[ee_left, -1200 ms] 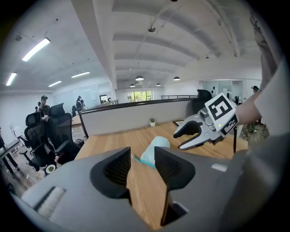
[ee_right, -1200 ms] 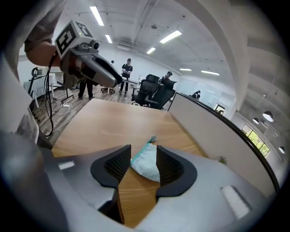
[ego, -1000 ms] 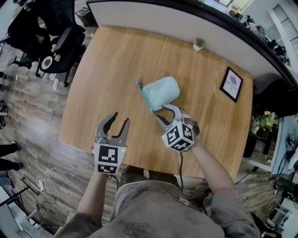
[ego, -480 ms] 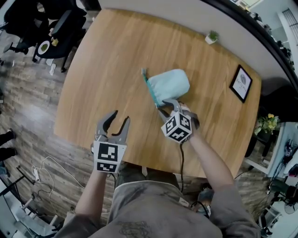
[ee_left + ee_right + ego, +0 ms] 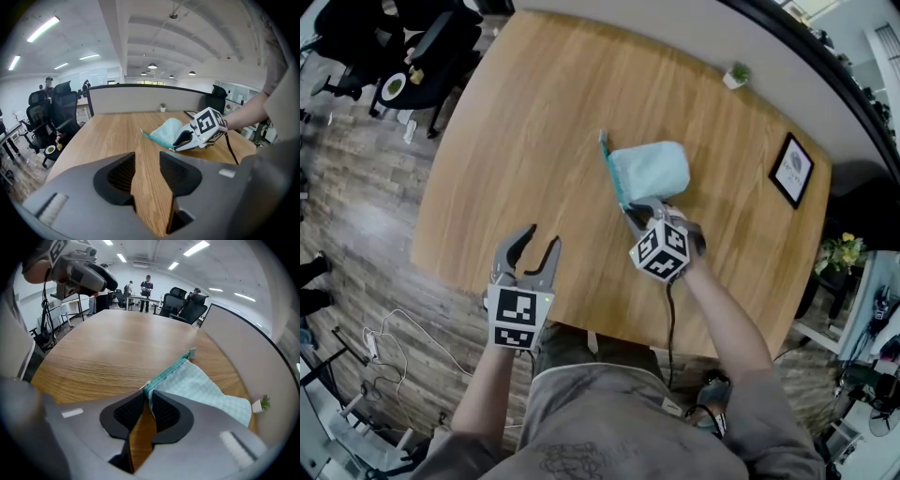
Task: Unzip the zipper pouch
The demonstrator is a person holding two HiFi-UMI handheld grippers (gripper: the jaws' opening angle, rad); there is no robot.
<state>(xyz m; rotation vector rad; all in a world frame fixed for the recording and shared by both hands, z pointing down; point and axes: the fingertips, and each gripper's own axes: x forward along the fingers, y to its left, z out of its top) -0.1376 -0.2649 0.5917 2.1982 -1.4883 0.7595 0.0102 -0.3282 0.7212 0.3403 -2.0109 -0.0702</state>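
Zipper pouch (image 5: 652,169), teal, flat on surface (image 5: 525,131); right gripper (image 5: 636,208), wide a second ago, now advanced to its near zipper end, jaws closing on that corner, grip seemingly just forming; left gripper (image 5: 532,246) well apart, jaws spread, empty.

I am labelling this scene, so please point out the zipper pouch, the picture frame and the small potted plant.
zipper pouch (image 5: 654,169), head view, middle of its teal fabric.
picture frame (image 5: 793,170), head view, centre of its white face.
small potted plant (image 5: 737,72), head view, its green leaves.
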